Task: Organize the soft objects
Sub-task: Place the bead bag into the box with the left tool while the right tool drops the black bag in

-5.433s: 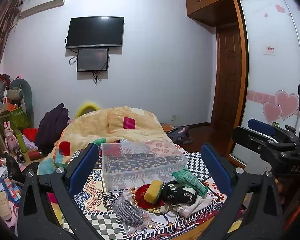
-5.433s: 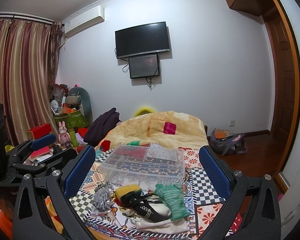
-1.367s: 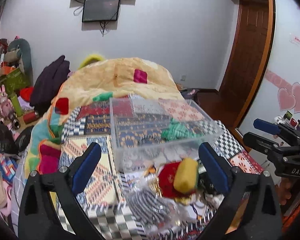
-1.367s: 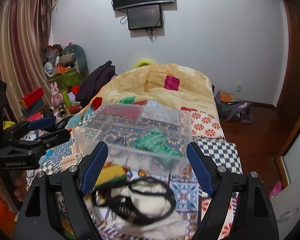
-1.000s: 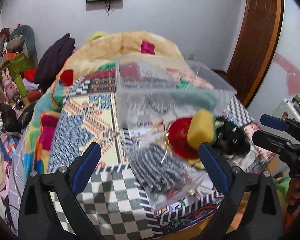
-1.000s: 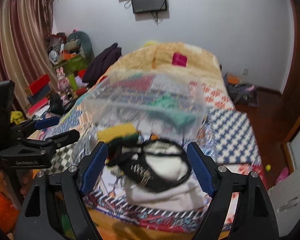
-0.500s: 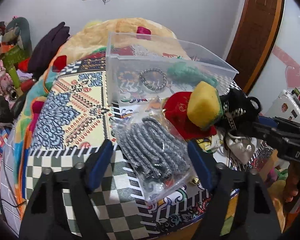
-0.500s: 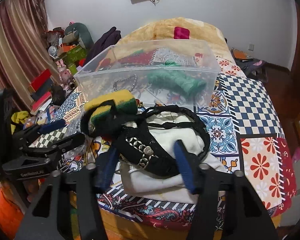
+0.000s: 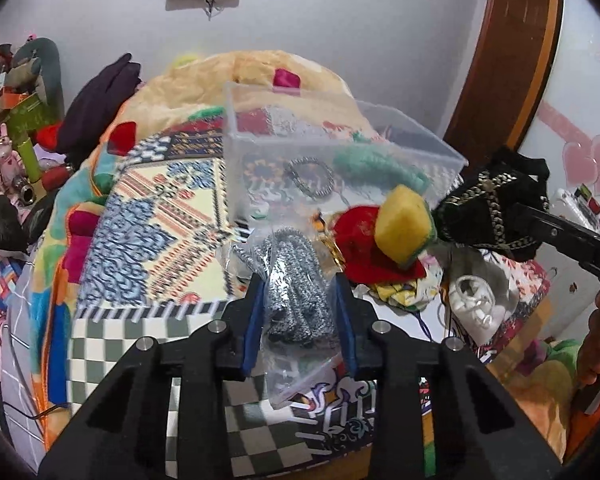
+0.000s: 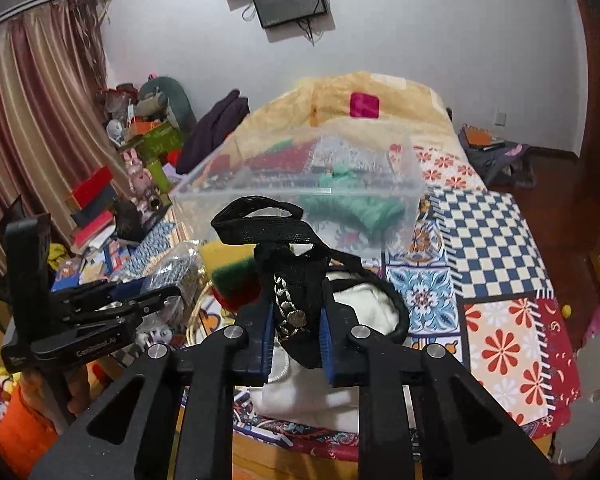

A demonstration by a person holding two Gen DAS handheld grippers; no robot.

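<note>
My left gripper (image 9: 298, 292) is shut on a clear bag of grey-and-white knitted cord (image 9: 290, 280) at the bed's near edge. My right gripper (image 10: 294, 312) is shut on a black strap item with a metal chain (image 10: 288, 280) and lifts it off a white cloth (image 10: 360, 300); it also shows in the left wrist view (image 9: 496, 212). A clear plastic bin (image 9: 320, 168) on the bed holds a green knitted piece (image 9: 376, 166) and a beaded ring (image 9: 310, 174). A yellow-green sponge (image 9: 402, 224) rests on a red pouch (image 9: 360, 240).
The patterned quilt (image 10: 492, 240) covers the bed, with a beige duvet (image 10: 380, 92) heaped behind the bin. Clutter of toys and boxes (image 10: 140, 148) stands on the left by the curtain. A bag (image 10: 496, 152) lies on the wooden floor at right.
Both grippers moved down to the pile and closed. The left one took the bag of grey cord; the right one took the black strap item and raised it.
</note>
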